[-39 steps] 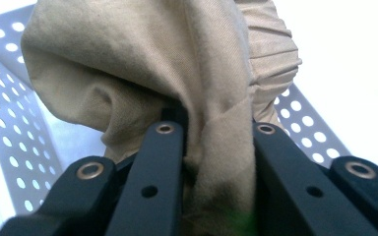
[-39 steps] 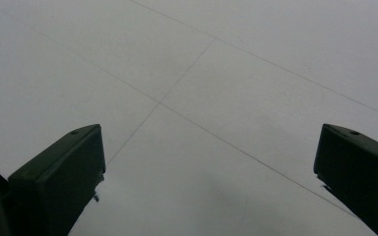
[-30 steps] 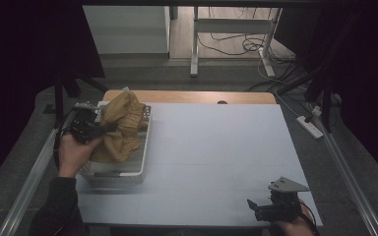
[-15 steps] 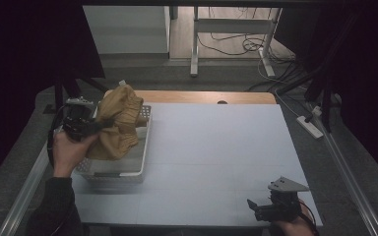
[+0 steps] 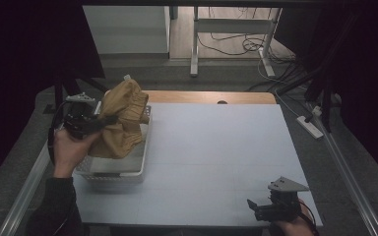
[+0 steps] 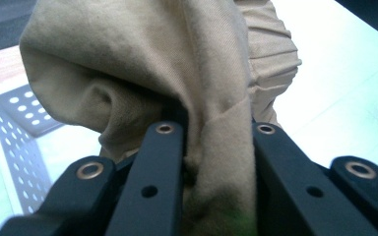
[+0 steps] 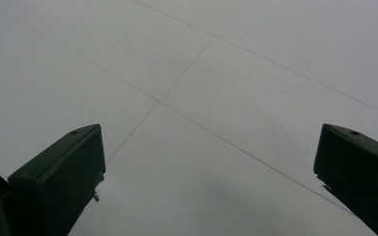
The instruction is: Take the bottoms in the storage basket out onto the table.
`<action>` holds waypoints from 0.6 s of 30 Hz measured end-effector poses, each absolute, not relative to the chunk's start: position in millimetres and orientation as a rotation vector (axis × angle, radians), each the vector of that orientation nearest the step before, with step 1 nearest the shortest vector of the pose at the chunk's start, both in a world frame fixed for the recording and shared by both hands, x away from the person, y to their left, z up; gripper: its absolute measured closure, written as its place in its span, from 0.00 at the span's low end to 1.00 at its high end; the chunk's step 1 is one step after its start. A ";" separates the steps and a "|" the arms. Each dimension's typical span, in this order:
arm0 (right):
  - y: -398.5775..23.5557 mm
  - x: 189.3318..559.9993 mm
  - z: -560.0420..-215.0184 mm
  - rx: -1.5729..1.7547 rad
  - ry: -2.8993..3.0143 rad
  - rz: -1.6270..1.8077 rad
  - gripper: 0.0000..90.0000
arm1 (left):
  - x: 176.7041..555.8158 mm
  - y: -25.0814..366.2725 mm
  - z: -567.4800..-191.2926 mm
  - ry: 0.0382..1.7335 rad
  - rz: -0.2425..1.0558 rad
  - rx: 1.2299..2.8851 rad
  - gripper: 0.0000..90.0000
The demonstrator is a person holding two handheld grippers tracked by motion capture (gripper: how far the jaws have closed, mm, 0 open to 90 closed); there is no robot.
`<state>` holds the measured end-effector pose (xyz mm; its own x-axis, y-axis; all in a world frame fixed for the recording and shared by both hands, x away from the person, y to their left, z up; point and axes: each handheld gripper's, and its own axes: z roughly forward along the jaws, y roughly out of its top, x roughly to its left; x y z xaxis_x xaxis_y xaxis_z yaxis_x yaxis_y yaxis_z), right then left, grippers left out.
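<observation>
**Left gripper lifting a tan garment out of the basket**

Left gripper (image 5: 109, 119) is clenching a fold of the tan garment (image 5: 120, 120), and the cloth is bunching between its two black jaws, as the left gripper view (image 6: 211, 162) is showing closely. The garment (image 6: 177, 73) is hanging from this grip above the white perforated basket (image 5: 109, 173), with its gathered waistband at the top and its lower part reaching down into the basket. The basket is standing on the left side of the white table (image 5: 216, 157), near the wooden strip at the far edge. The person's left hand (image 5: 69, 150) is holding the gripper beside the basket, at its left. Well apart, at the near right corner of the table, the right gripper (image 5: 256, 206) is resting low with its jaws standing wide apart and nothing between them; the right gripper view (image 7: 209, 162) is looking onto the bare table surface (image 7: 202, 73).
</observation>
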<state>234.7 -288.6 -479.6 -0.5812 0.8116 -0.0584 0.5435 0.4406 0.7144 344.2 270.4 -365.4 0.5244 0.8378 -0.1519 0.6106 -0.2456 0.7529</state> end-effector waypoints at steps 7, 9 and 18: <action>-288.7 235.0 -479.7 1.152 2.303 0.927 0.00 | 344.7 267.6 -358.8 1.169 0.362 1.967 0.91; -288.7 235.1 -479.8 1.153 2.304 0.929 0.00 | 345.6 265.4 -357.7 1.160 0.355 1.969 0.91; -288.7 235.2 -479.8 1.153 2.305 0.929 0.00 | 349.8 249.9 -349.0 1.108 0.344 1.995 0.91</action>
<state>235.2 -288.7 -479.8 -0.5801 0.8127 -0.0550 0.5473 0.4389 0.7126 349.8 249.9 -349.0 0.5774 0.8043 -0.1403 0.5837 -0.2865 0.7597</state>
